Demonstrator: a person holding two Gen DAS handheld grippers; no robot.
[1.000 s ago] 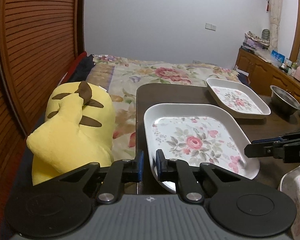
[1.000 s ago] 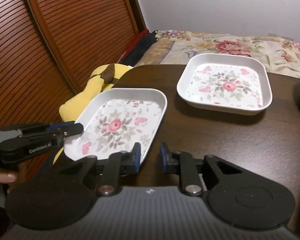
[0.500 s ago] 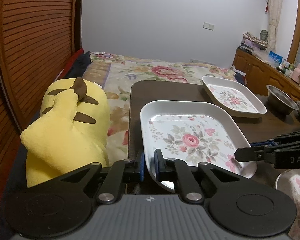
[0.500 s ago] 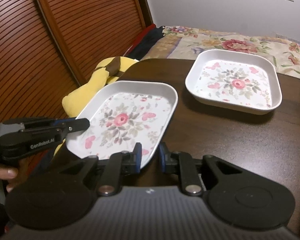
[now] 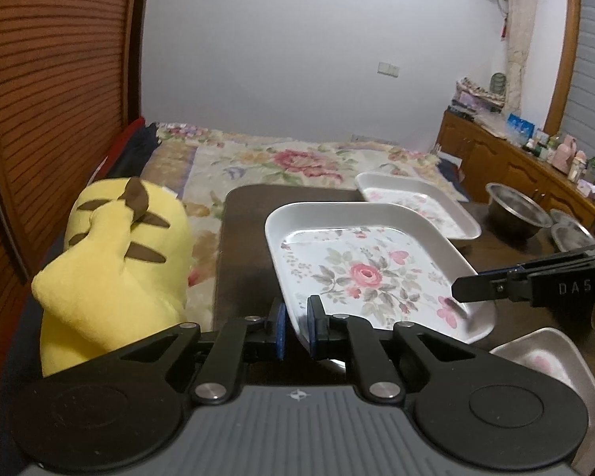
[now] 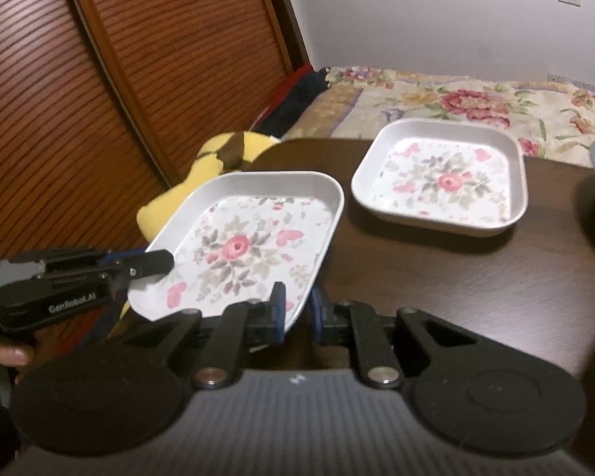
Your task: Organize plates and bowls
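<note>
Gripping the near plate [image 5: 361,273] from two sides: left gripper [image 5: 296,327] has its pads pinched on the rim at one near corner, right gripper [image 6: 297,311] likewise closed on the rim at the adjacent corner. Both jaws nearly together, only the thin rim between them. Plate is tilted, near edge off the table [image 6: 476,293], far edge low over it; whether it touches there I can't tell.

Second plate [image 6: 444,182], same floral pattern, sits flat farther back on the table, well apart from the held one. Steel bowl [image 5: 517,208] to its right, another steel dish [image 5: 571,234] just beside that. Corner of a third floral plate [image 5: 543,361] at the lower right in the left view.

Table is dark wood. Yellow plush [image 5: 115,265] beside its left edge, floral bedspread [image 5: 297,162] behind, slatted wooden doors [image 6: 79,79] left, wooden cabinet [image 5: 507,162] with clutter along the right wall.
</note>
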